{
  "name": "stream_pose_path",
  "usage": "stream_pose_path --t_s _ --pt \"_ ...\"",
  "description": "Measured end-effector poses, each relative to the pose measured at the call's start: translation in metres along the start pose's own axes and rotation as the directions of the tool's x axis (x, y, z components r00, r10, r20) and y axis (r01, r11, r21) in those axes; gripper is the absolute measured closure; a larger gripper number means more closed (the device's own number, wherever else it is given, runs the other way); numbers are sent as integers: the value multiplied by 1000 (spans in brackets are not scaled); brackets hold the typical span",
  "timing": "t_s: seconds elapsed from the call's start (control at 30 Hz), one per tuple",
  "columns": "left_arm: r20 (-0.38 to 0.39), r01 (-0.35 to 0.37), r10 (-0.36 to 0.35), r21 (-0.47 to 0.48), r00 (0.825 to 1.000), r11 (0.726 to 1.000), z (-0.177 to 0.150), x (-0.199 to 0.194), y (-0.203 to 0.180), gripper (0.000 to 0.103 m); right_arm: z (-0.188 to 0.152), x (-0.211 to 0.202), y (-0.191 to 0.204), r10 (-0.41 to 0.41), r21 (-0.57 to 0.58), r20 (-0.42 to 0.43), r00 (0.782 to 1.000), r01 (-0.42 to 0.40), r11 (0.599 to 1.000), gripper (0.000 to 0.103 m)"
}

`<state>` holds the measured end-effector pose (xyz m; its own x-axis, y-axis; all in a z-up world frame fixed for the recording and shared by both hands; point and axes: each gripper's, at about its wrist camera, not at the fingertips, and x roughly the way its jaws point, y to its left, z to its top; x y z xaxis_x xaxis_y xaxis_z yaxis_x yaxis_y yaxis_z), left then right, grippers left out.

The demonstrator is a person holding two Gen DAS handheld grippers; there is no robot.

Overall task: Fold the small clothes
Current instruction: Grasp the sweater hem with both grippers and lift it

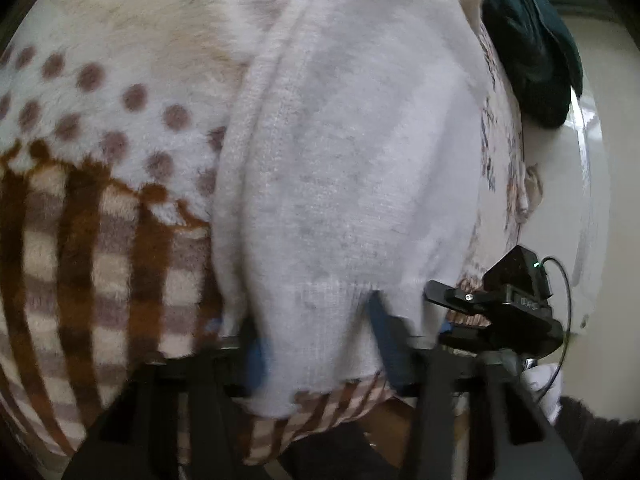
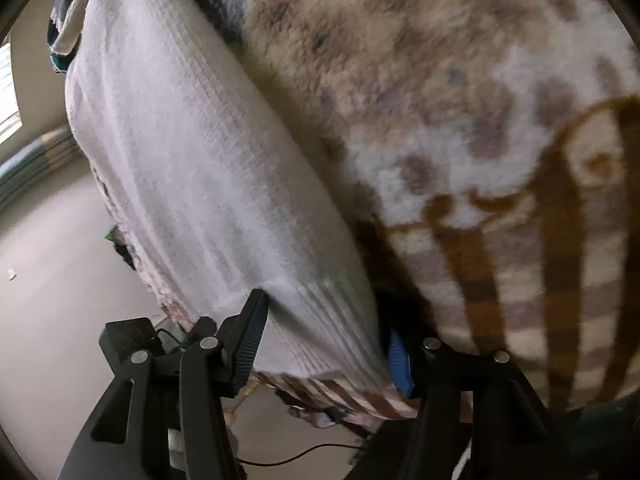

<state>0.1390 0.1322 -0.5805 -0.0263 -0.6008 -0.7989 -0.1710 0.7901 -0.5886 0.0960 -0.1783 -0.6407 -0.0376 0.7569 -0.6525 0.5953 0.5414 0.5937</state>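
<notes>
Surface: fleece blanket (image 1: 120, 128), white with brown dots, brown and beige checks toward the near edge; fills most of both views.
Floor: pale beige, smooth (image 2: 52, 248), seen at left in the right wrist view; small white scrap (image 2: 12, 274) lying on it.
Cable: thin, black (image 2: 296, 454), trailing over the floor below the blanket's edge.
Window: bright strip (image 2: 8, 92) at the far left edge, daylight coming in.
Wall: plain cream (image 2: 36, 40) beside the window.
Light: soft, diffuse, daytime.
</notes>
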Motion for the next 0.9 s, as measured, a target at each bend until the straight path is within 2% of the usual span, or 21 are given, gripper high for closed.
stream_pose_path --t_s 0.03,0.07,0.1,0.2,0.27,0.37,0.4,0.43,0.47,0.53,0.6,0.67,0.73,0.87,0.9 --pt "5 -8 7 15 1000 1000 -1 -1 -2 93 -3 3 3 3 -15 -1 1000 -3 1000 48" --pt "15 -6 6 17 1000 1000 -1 -2 -4 93 -5 3 3 -2 -26 4 1000 2 1000 60" --pt "28 -9 9 19 1000 1000 -1 -4 -6 94 -8 2 3 13 -32 2 1000 -13 999 77" --pt "63 -10 7 36 998 999 -6 -19 -12 94 -16 -4 9 43 -37 18 999 -42 998 83" --pt "57 -23 21 35 998 999 -7 -27 -9 93 -21 -11 17 29 -72 21 999 -28 997 83" --pt "33 -100 100 10 994 995 -8 -29 6 88 -23 -11 28 -18 -104 14 1000 19 994 83" --pt "28 -139 139 -12 990 990 -8 -32 13 82 -21 -7 28 -47 -108 -5 999 46 993 81" --pt "34 -140 141 -28 989 990 -10 -36 20 77 -19 -2 30 -74 -104 -17 997 72 992 79" --pt "43 -135 137 -47 990 990 -12 -40 25 74 -16 7 33 -94 -95 -25 995 91 991 76" --pt "68 -129 135 -83 989 988 -16 -47 38 55 -12 13 35 -104 -98 -40 994 100 990 74" --pt "63 -98 105 -115 992 989 -17 -40 48 52 -13 17 41 -117 -115 -45 992 112 987 59" --pt "61 -45 55 -160 997 986 -16 -32 51 44 -15 21 46 -118 -124 -47 992 112 986 58" --pt "74 -7 20 -165 997 986 -11 -25 48 33 -15 28 45 -115 -112 -50 992 109 988 57" --pt "72 -43 52 -123 996 991 -9 -17 38 34 -18 26 36 -84 -92 -47 995 80 993 57" --pt "78 -39 46 -97 996 995 -11 -18 33 43 -18 24 35 -80 -93 -45 996 76 993 57"
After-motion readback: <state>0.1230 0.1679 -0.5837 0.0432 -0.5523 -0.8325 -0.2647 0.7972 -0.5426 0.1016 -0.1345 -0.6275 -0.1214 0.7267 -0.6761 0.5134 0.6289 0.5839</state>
